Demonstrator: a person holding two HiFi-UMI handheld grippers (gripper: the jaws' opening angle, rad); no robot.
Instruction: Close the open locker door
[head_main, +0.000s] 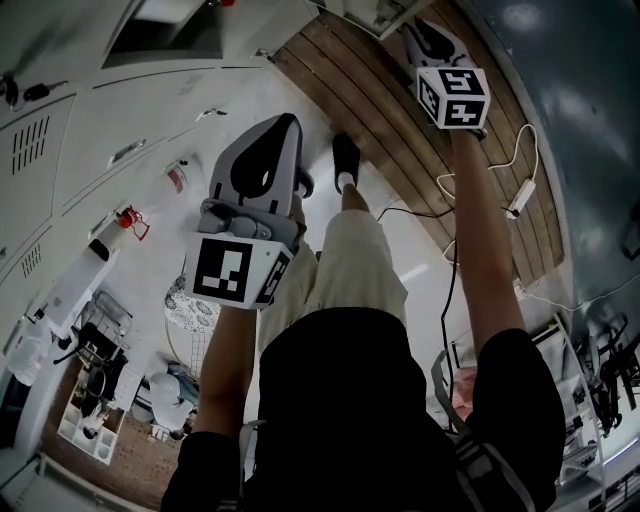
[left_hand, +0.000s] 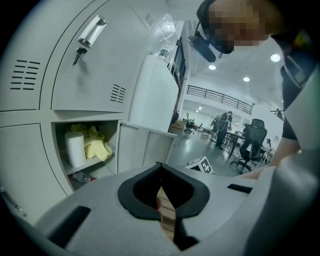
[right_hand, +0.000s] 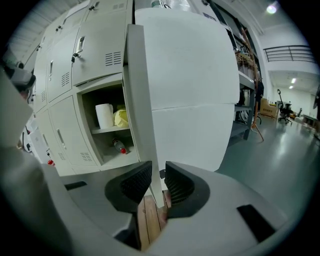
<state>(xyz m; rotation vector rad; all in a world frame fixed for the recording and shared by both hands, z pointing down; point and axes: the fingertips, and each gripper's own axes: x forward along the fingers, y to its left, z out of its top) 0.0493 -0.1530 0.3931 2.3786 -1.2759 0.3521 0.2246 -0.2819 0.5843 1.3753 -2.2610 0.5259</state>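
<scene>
The open locker door (right_hand: 192, 140) is a white panel that stands out from the grey locker bank. Its near edge (right_hand: 145, 115) runs down between the jaws of my right gripper (right_hand: 157, 179), which is open, with a pad on each side of that edge. Inside the open compartment (right_hand: 107, 150) are a white roll (right_hand: 104, 116), a yellow cloth (right_hand: 121, 117) and a red-capped bottle (right_hand: 119, 146). My left gripper (left_hand: 161, 167) is shut with nothing in it and points at the same door (left_hand: 145, 147). In the head view the left gripper (head_main: 285, 125) hangs back and the right gripper (head_main: 415, 25) reaches ahead.
Closed lockers (head_main: 60, 130) with handles and keys line the left side. A wooden platform (head_main: 400, 160) lies underfoot, with cables and a power strip (head_main: 520, 195) to its right. Office chairs (left_hand: 252, 142) and people (left_hand: 222, 127) stand far off across the hall.
</scene>
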